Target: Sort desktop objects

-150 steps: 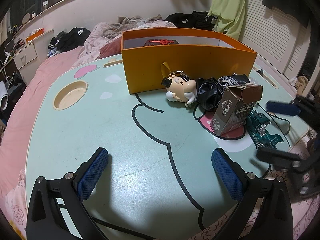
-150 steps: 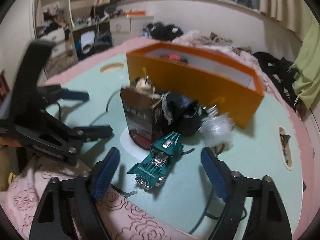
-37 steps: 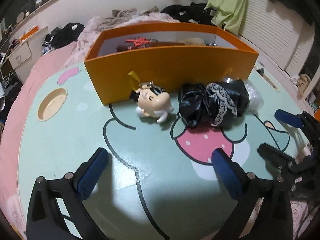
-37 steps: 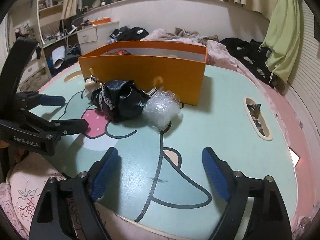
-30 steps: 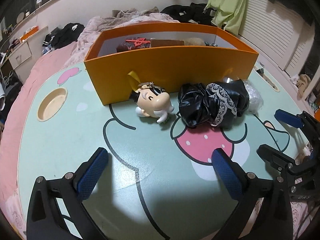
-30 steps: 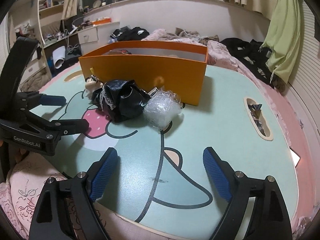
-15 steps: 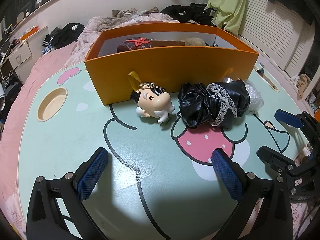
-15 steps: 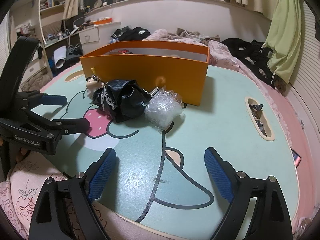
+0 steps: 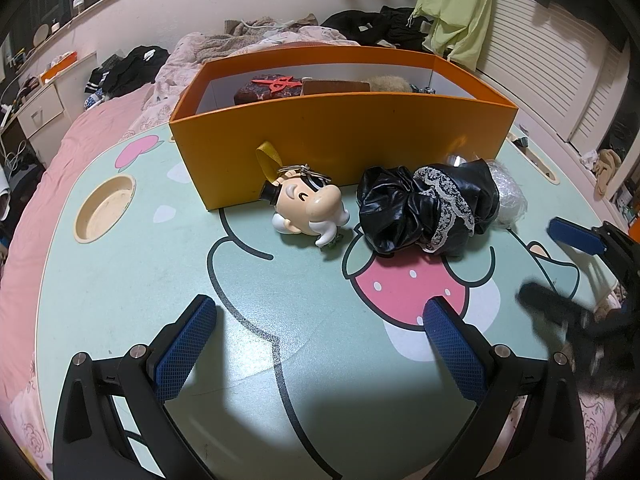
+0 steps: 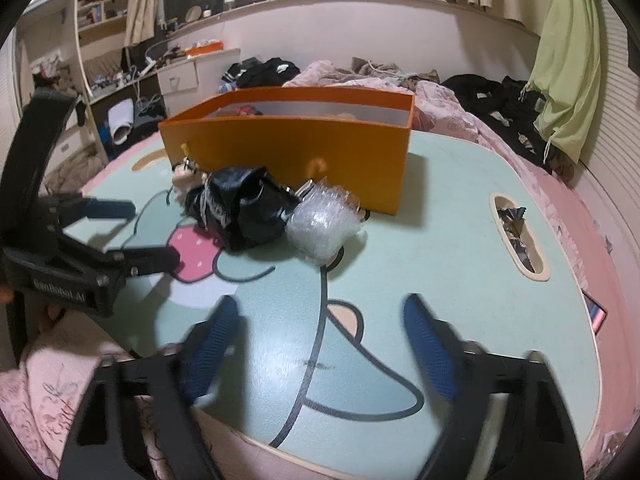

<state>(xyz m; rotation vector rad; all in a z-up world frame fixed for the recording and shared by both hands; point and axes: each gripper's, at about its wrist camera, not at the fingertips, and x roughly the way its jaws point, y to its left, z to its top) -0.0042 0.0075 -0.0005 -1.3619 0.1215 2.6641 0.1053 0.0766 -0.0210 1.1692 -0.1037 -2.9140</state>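
Note:
An orange box stands at the back of the mint table, also in the right wrist view; it holds a red-patterned item and other things. In front of it lie a cartoon head keychain, a black lace-trimmed bundle and a clear bubble-wrap ball. My left gripper is open and empty, short of the keychain and bundle. My right gripper is open and empty, short of the bubble wrap; it also shows at the right in the left wrist view.
The table has a round cup recess at the left and a slot holding foil wrappers at the right. A pink bed with clothes lies behind. The left gripper shows at the left in the right wrist view.
Over five seconds the brown carton and green toy car have gone from the table. In the last second both views barely shift; the right gripper is blurred with motion.

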